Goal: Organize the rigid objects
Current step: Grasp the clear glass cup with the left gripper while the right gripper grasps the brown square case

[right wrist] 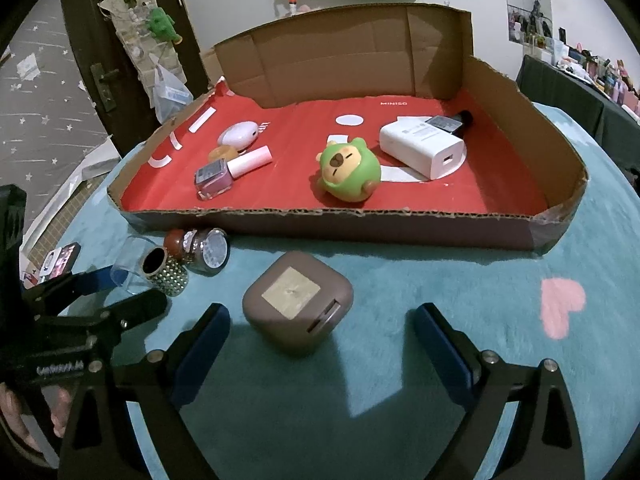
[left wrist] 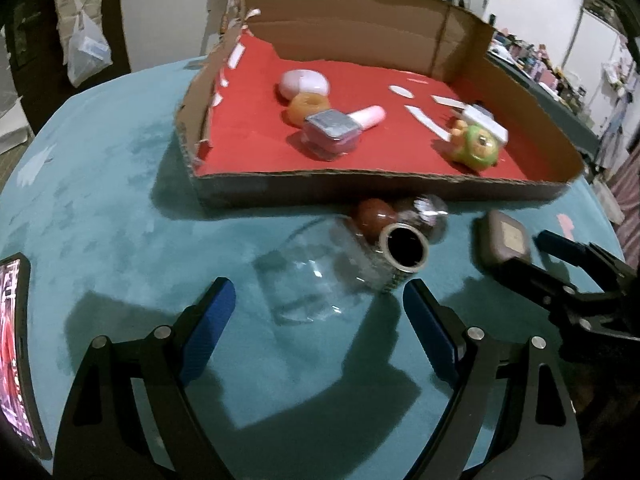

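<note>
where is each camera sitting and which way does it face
Left wrist: sits on the left gripper, looking forward and down at the clear glass bottle before the cardboard tray; its open fingers show, with the right gripper alongside.
Right wrist: sits on the right gripper, looking down at the brown cube; its open fingers show, plus the left gripper and a hand.
Shared: tray, bottle, cube, green toy.

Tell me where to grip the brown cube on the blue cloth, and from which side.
Grip the brown cube across its two flat side walls, coming down from the near side where the right gripper hangs open. It sits corner-on to the jaws, so a slight wrist turn would probably square the pads to the faces.
</note>
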